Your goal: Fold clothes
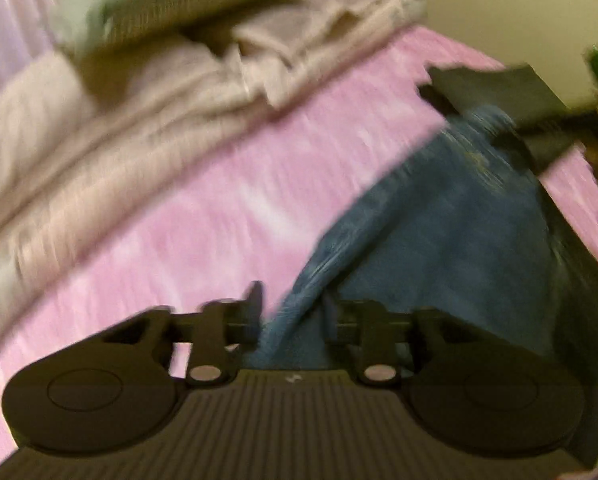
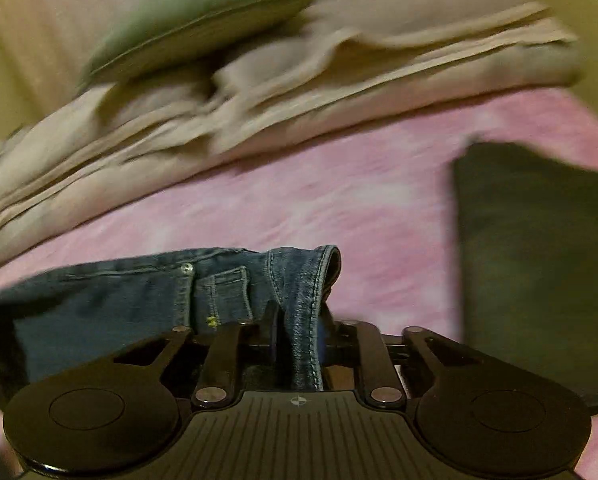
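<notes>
Mid-fold, probably: blue denim jeans [image 2: 147, 292] pinched at the waistband by right gripper [image 2: 297, 336], other end between left gripper [image 1: 291, 316] fingers, apparently clamped; folded dark cloth [image 2: 539, 264] beside.

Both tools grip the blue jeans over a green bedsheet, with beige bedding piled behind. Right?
Not quite: the bedsheet is pink, as the right wrist view shows. The rest holds: the right tool and left tool grip the blue jeans, beige bedding behind.
</notes>
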Tool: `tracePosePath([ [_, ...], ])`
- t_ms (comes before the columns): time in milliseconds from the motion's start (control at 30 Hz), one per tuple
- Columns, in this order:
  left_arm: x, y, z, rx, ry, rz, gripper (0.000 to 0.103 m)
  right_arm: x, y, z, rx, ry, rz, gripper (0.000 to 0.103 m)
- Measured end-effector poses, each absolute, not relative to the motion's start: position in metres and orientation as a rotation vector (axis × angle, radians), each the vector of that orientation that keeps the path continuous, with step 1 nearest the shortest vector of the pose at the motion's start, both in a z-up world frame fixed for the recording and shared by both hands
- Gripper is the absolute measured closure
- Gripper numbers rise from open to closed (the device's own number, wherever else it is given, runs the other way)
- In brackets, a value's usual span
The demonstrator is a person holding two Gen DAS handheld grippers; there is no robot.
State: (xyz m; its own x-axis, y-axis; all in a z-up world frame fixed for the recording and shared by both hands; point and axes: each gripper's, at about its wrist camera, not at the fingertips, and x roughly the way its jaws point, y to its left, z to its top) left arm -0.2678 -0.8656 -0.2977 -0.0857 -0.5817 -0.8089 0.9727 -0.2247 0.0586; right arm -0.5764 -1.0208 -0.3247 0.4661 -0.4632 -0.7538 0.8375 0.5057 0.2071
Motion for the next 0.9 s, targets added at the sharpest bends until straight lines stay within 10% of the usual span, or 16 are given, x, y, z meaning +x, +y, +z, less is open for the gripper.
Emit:
tracePosePath([
  [33, -0.271, -0.876, -0.294, 0.866, 0.584, -1.616, 0.072, -0.583, -1.022, -0.324, 0.614, 0.686, -0.912, 0.038],
  [100, -0.277, -0.884, -0.287, 0.864, 0.538, -1.600, 0.060, -0.595, -1.017, -0.320, 0.606, 0.649, -0.952, 0.025],
  [900, -0.034, -0.538, -0.393, 1.256, 0.603, -1.157, 0.038, -0.390, -0.751, -0.349, 0.776, 0.880, -0.507, 0.025],
])
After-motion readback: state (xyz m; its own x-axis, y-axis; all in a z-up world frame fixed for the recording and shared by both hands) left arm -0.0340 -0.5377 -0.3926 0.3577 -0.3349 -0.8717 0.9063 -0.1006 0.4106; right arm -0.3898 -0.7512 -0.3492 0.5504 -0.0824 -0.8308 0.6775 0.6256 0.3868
